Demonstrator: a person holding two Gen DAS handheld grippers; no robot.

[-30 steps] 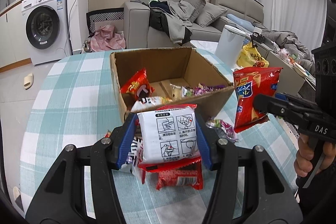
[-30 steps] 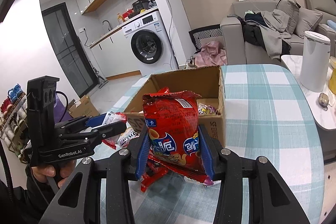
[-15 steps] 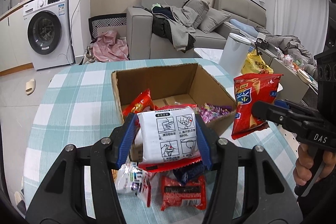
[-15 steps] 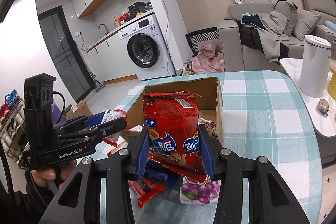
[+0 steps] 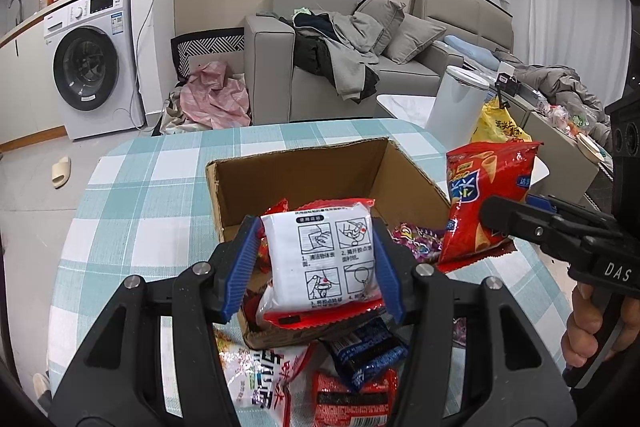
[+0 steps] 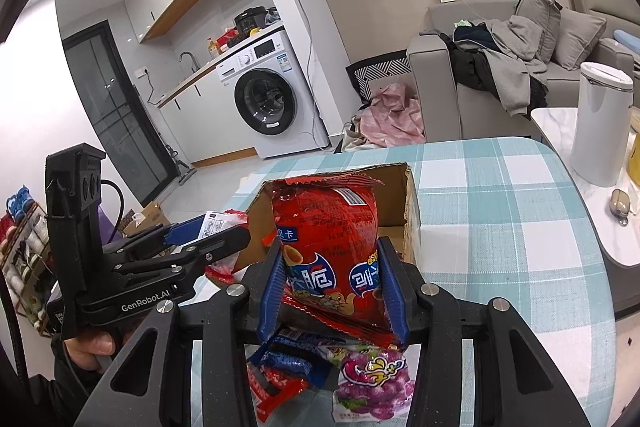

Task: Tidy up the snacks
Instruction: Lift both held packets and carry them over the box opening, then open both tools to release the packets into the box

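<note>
My left gripper (image 5: 316,255) is shut on a white and red instruction-printed packet (image 5: 322,259), held above the near edge of the open cardboard box (image 5: 304,167). My right gripper (image 6: 330,287) is shut on a red chip bag (image 6: 326,251), held upright near the box (image 6: 410,203); the bag also shows in the left wrist view (image 5: 486,203) at the box's right side. Inside the box lie a purple candy bag (image 5: 416,235) and red packets. Loose snacks lie on the table below: a dark blue packet (image 5: 366,351), a red packet (image 5: 352,399), a grape candy bag (image 6: 370,383).
The table has a teal checked cloth (image 5: 148,211). A white bin (image 6: 600,123) stands on a side table beyond the right edge. A sofa (image 5: 360,67) and a washing machine (image 5: 92,67) are behind.
Both grippers have risen and pulled back with their packets still held. The box and the loose snacks now sit lower and farther under the grippers in both views.
</note>
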